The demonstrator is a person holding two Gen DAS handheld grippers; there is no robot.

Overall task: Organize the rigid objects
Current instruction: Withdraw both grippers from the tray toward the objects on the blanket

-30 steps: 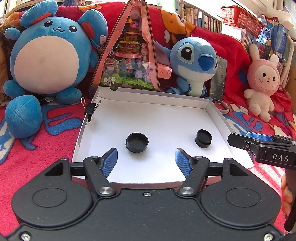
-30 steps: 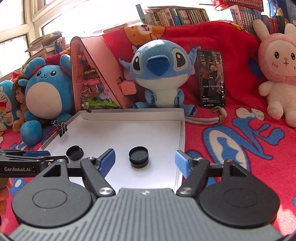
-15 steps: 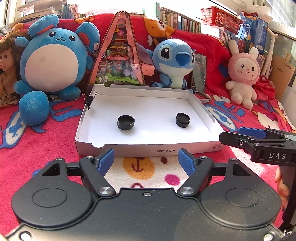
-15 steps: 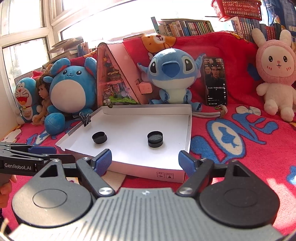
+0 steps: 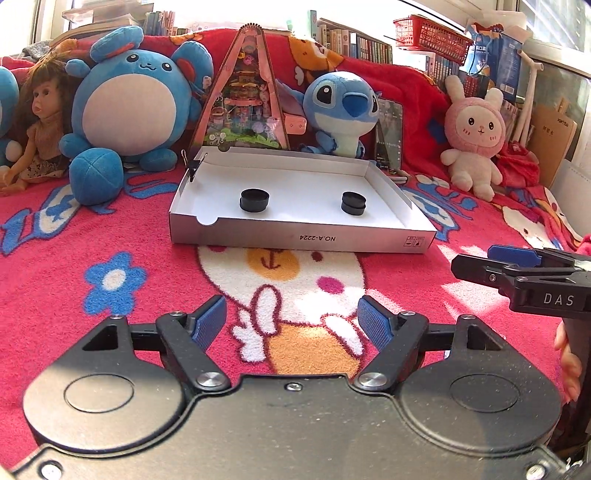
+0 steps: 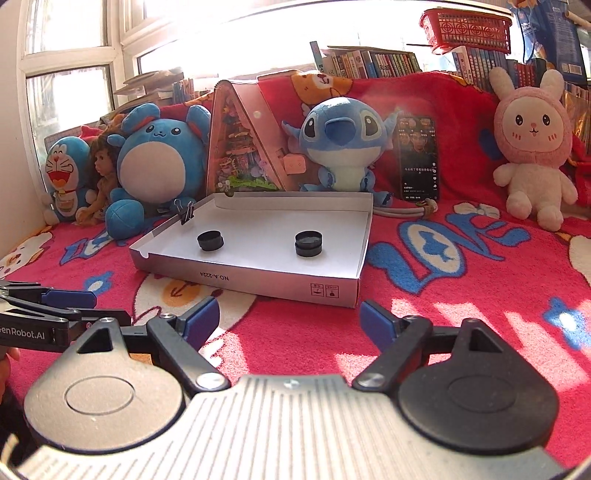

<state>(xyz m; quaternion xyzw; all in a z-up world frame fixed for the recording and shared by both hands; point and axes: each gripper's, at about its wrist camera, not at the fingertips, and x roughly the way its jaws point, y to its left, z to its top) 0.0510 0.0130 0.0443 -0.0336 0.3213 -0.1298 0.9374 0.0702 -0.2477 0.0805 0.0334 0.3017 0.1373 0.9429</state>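
Surroundings: we see a red blanket (image 5: pixel 110 236) under everything, with a row of toys behind the box (image 5: pixel 303 238): a doll (image 5: pixel 40 122), a round blue plush (image 5: pixel 129 103), a triangular toy house (image 5: pixel 245 99), a Stitch plush (image 5: pixel 345 107), a phone (image 6: pixel 419 157) propped upright and a pink rabbit (image 5: pixel 474 136).
Further back: we note books (image 6: pixel 373 62) and a red basket (image 6: pixel 467 26) above the blanket's top edge.
In the way: nothing lies between either hand-held gripper and the box; only bare blanket separates them.
Box: a shallow white tray, open on top, its near wall printed upside down; a binder clip (image 6: pixel 187 214) grips its far left corner.
Contents: we count two black caps, well apart, both resting on the box floor. The left cap (image 5: pixel 254 199) sits in the left half, the right cap (image 5: pixel 353 202) in the right half; neither touches a wall.
Left hand-held gripper (image 5: pixel 291 323): released, blue pads spread wide with nothing between them, held over the blanket, short of the box.
Right hand-held gripper (image 6: pixel 288 319): released likewise, empty, near the box's right front corner.
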